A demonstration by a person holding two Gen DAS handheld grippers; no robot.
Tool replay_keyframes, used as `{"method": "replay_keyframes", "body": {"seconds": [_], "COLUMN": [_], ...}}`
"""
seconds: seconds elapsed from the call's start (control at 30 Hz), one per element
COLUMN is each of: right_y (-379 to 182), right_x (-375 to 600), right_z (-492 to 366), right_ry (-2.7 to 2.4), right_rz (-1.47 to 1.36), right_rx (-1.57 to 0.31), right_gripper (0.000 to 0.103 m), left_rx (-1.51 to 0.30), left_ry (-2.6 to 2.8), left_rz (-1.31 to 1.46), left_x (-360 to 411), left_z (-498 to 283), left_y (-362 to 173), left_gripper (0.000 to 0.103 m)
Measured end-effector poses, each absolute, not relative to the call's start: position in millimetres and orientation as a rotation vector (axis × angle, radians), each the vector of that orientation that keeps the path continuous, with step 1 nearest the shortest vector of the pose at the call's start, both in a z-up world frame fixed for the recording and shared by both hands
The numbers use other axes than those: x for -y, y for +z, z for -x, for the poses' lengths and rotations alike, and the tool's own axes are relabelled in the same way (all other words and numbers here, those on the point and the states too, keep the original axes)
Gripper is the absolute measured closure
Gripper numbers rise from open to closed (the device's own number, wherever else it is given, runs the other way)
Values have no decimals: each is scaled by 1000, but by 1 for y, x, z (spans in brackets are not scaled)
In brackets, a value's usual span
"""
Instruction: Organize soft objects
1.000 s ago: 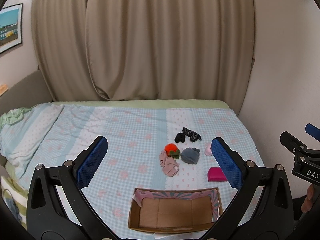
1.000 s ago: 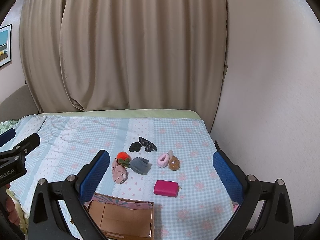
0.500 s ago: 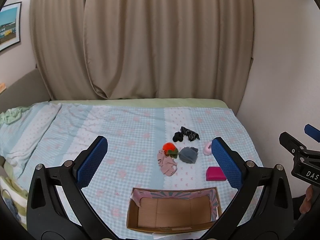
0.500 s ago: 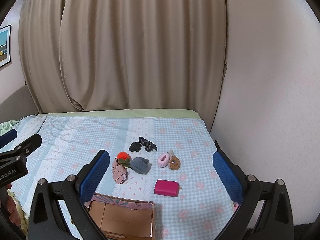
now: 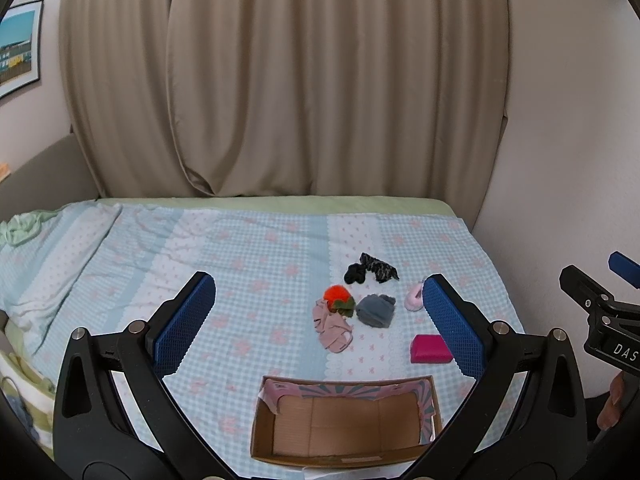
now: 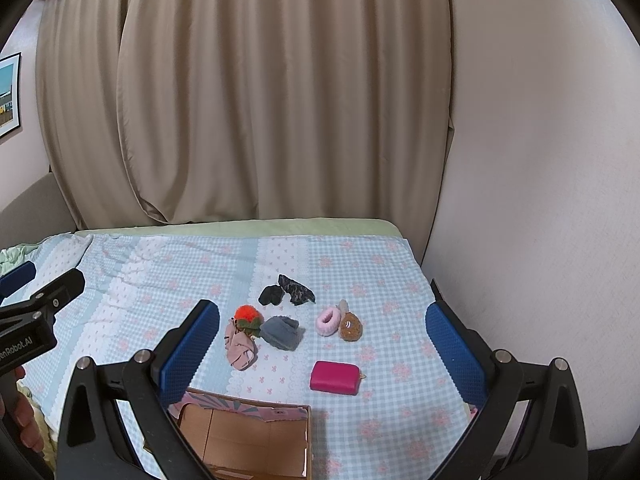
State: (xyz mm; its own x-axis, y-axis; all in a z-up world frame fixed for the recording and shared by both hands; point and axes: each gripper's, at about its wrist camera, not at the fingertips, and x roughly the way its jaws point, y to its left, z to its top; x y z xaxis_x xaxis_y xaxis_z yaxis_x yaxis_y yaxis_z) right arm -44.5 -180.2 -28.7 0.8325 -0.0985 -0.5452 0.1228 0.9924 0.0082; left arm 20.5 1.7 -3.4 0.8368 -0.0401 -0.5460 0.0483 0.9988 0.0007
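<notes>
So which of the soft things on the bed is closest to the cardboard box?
The crumpled pink cloth, lying just beyond the open cardboard box. The grey cloth bundle and black socks lie farther back.

pink pouch: partly behind gripper | cardboard box: cut off

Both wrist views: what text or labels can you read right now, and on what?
"DAS", cut off at the frame edge: white letters on the right gripper body, seen in the left wrist view.
"enRobot.AI", start cut off: on the left gripper body, seen in the right wrist view.
Framed picture on the wall: no readable text.
Box: pattern only, no words legible.
</notes>
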Motion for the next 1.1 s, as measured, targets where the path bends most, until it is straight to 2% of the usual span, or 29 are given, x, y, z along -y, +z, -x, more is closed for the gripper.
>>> {"method": "replay_keyframes", "body": {"seconds": [0.73,1.1], "right_y": [-32,-58], "right_x": [181,171], "right_z": [43,-3], "right_ry": [-117,-154], "right_rz": [-47,-116], "right_rx": [-576,-688], "right_gripper": [0,0], "left_rx": [-597,-766], "left_ry": [-62,-124], "left_rz": [-4,19], "left_x": [-4,-37], "left_z": [-32,-86], "left_y": [-8,-48], "left_gripper": [0,0]}}
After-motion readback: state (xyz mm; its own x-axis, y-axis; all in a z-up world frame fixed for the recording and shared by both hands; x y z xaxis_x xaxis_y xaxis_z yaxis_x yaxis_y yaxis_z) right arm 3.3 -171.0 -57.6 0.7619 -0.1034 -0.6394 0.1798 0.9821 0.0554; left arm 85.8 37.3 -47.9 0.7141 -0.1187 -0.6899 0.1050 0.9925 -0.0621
